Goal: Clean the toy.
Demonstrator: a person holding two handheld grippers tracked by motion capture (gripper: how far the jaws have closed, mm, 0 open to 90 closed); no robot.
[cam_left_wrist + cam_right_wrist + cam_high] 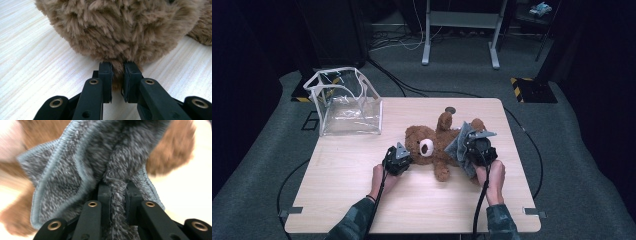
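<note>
Lying across the middle of the table [362,200], the brown teddy bear [432,142] has its head toward your left tool [403,159]. That tool's jaws are nearly closed, pinching a tuft of the bear's fur. Your right tool [468,144] has its jaws clamped on a fold of the grey cloth [458,145], which drapes over the bear's body.

teddy bear [432,145]: shaggy plush | cloth [75,170]: grey nubby knit | table [362,175]: matt pale wood
</note>
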